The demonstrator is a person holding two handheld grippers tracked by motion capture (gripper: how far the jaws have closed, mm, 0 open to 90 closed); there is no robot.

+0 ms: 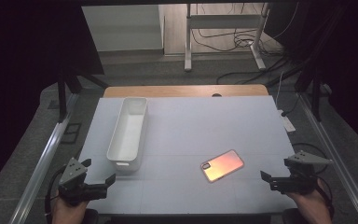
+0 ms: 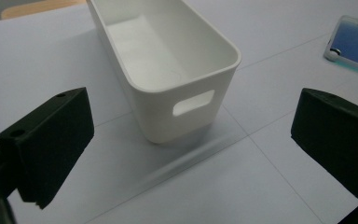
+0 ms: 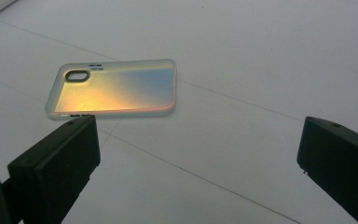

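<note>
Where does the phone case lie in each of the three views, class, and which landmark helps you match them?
High view: phone case lies right of centre, near the table's front.
Left gripper view: at the upper right edge, looking blue.
Right gripper view: upper left, above the left jaw.
Shared landmark: the seam lines in the white table surface.

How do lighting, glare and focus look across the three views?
High view: dark surroundings, evenly lit table, phone case glowing orange. Left gripper view: white bin sharp, soft shadow at its base, near tongs slightly soft. Right gripper view: the case shows an iridescent yellow-to-blue sheen.
</note>
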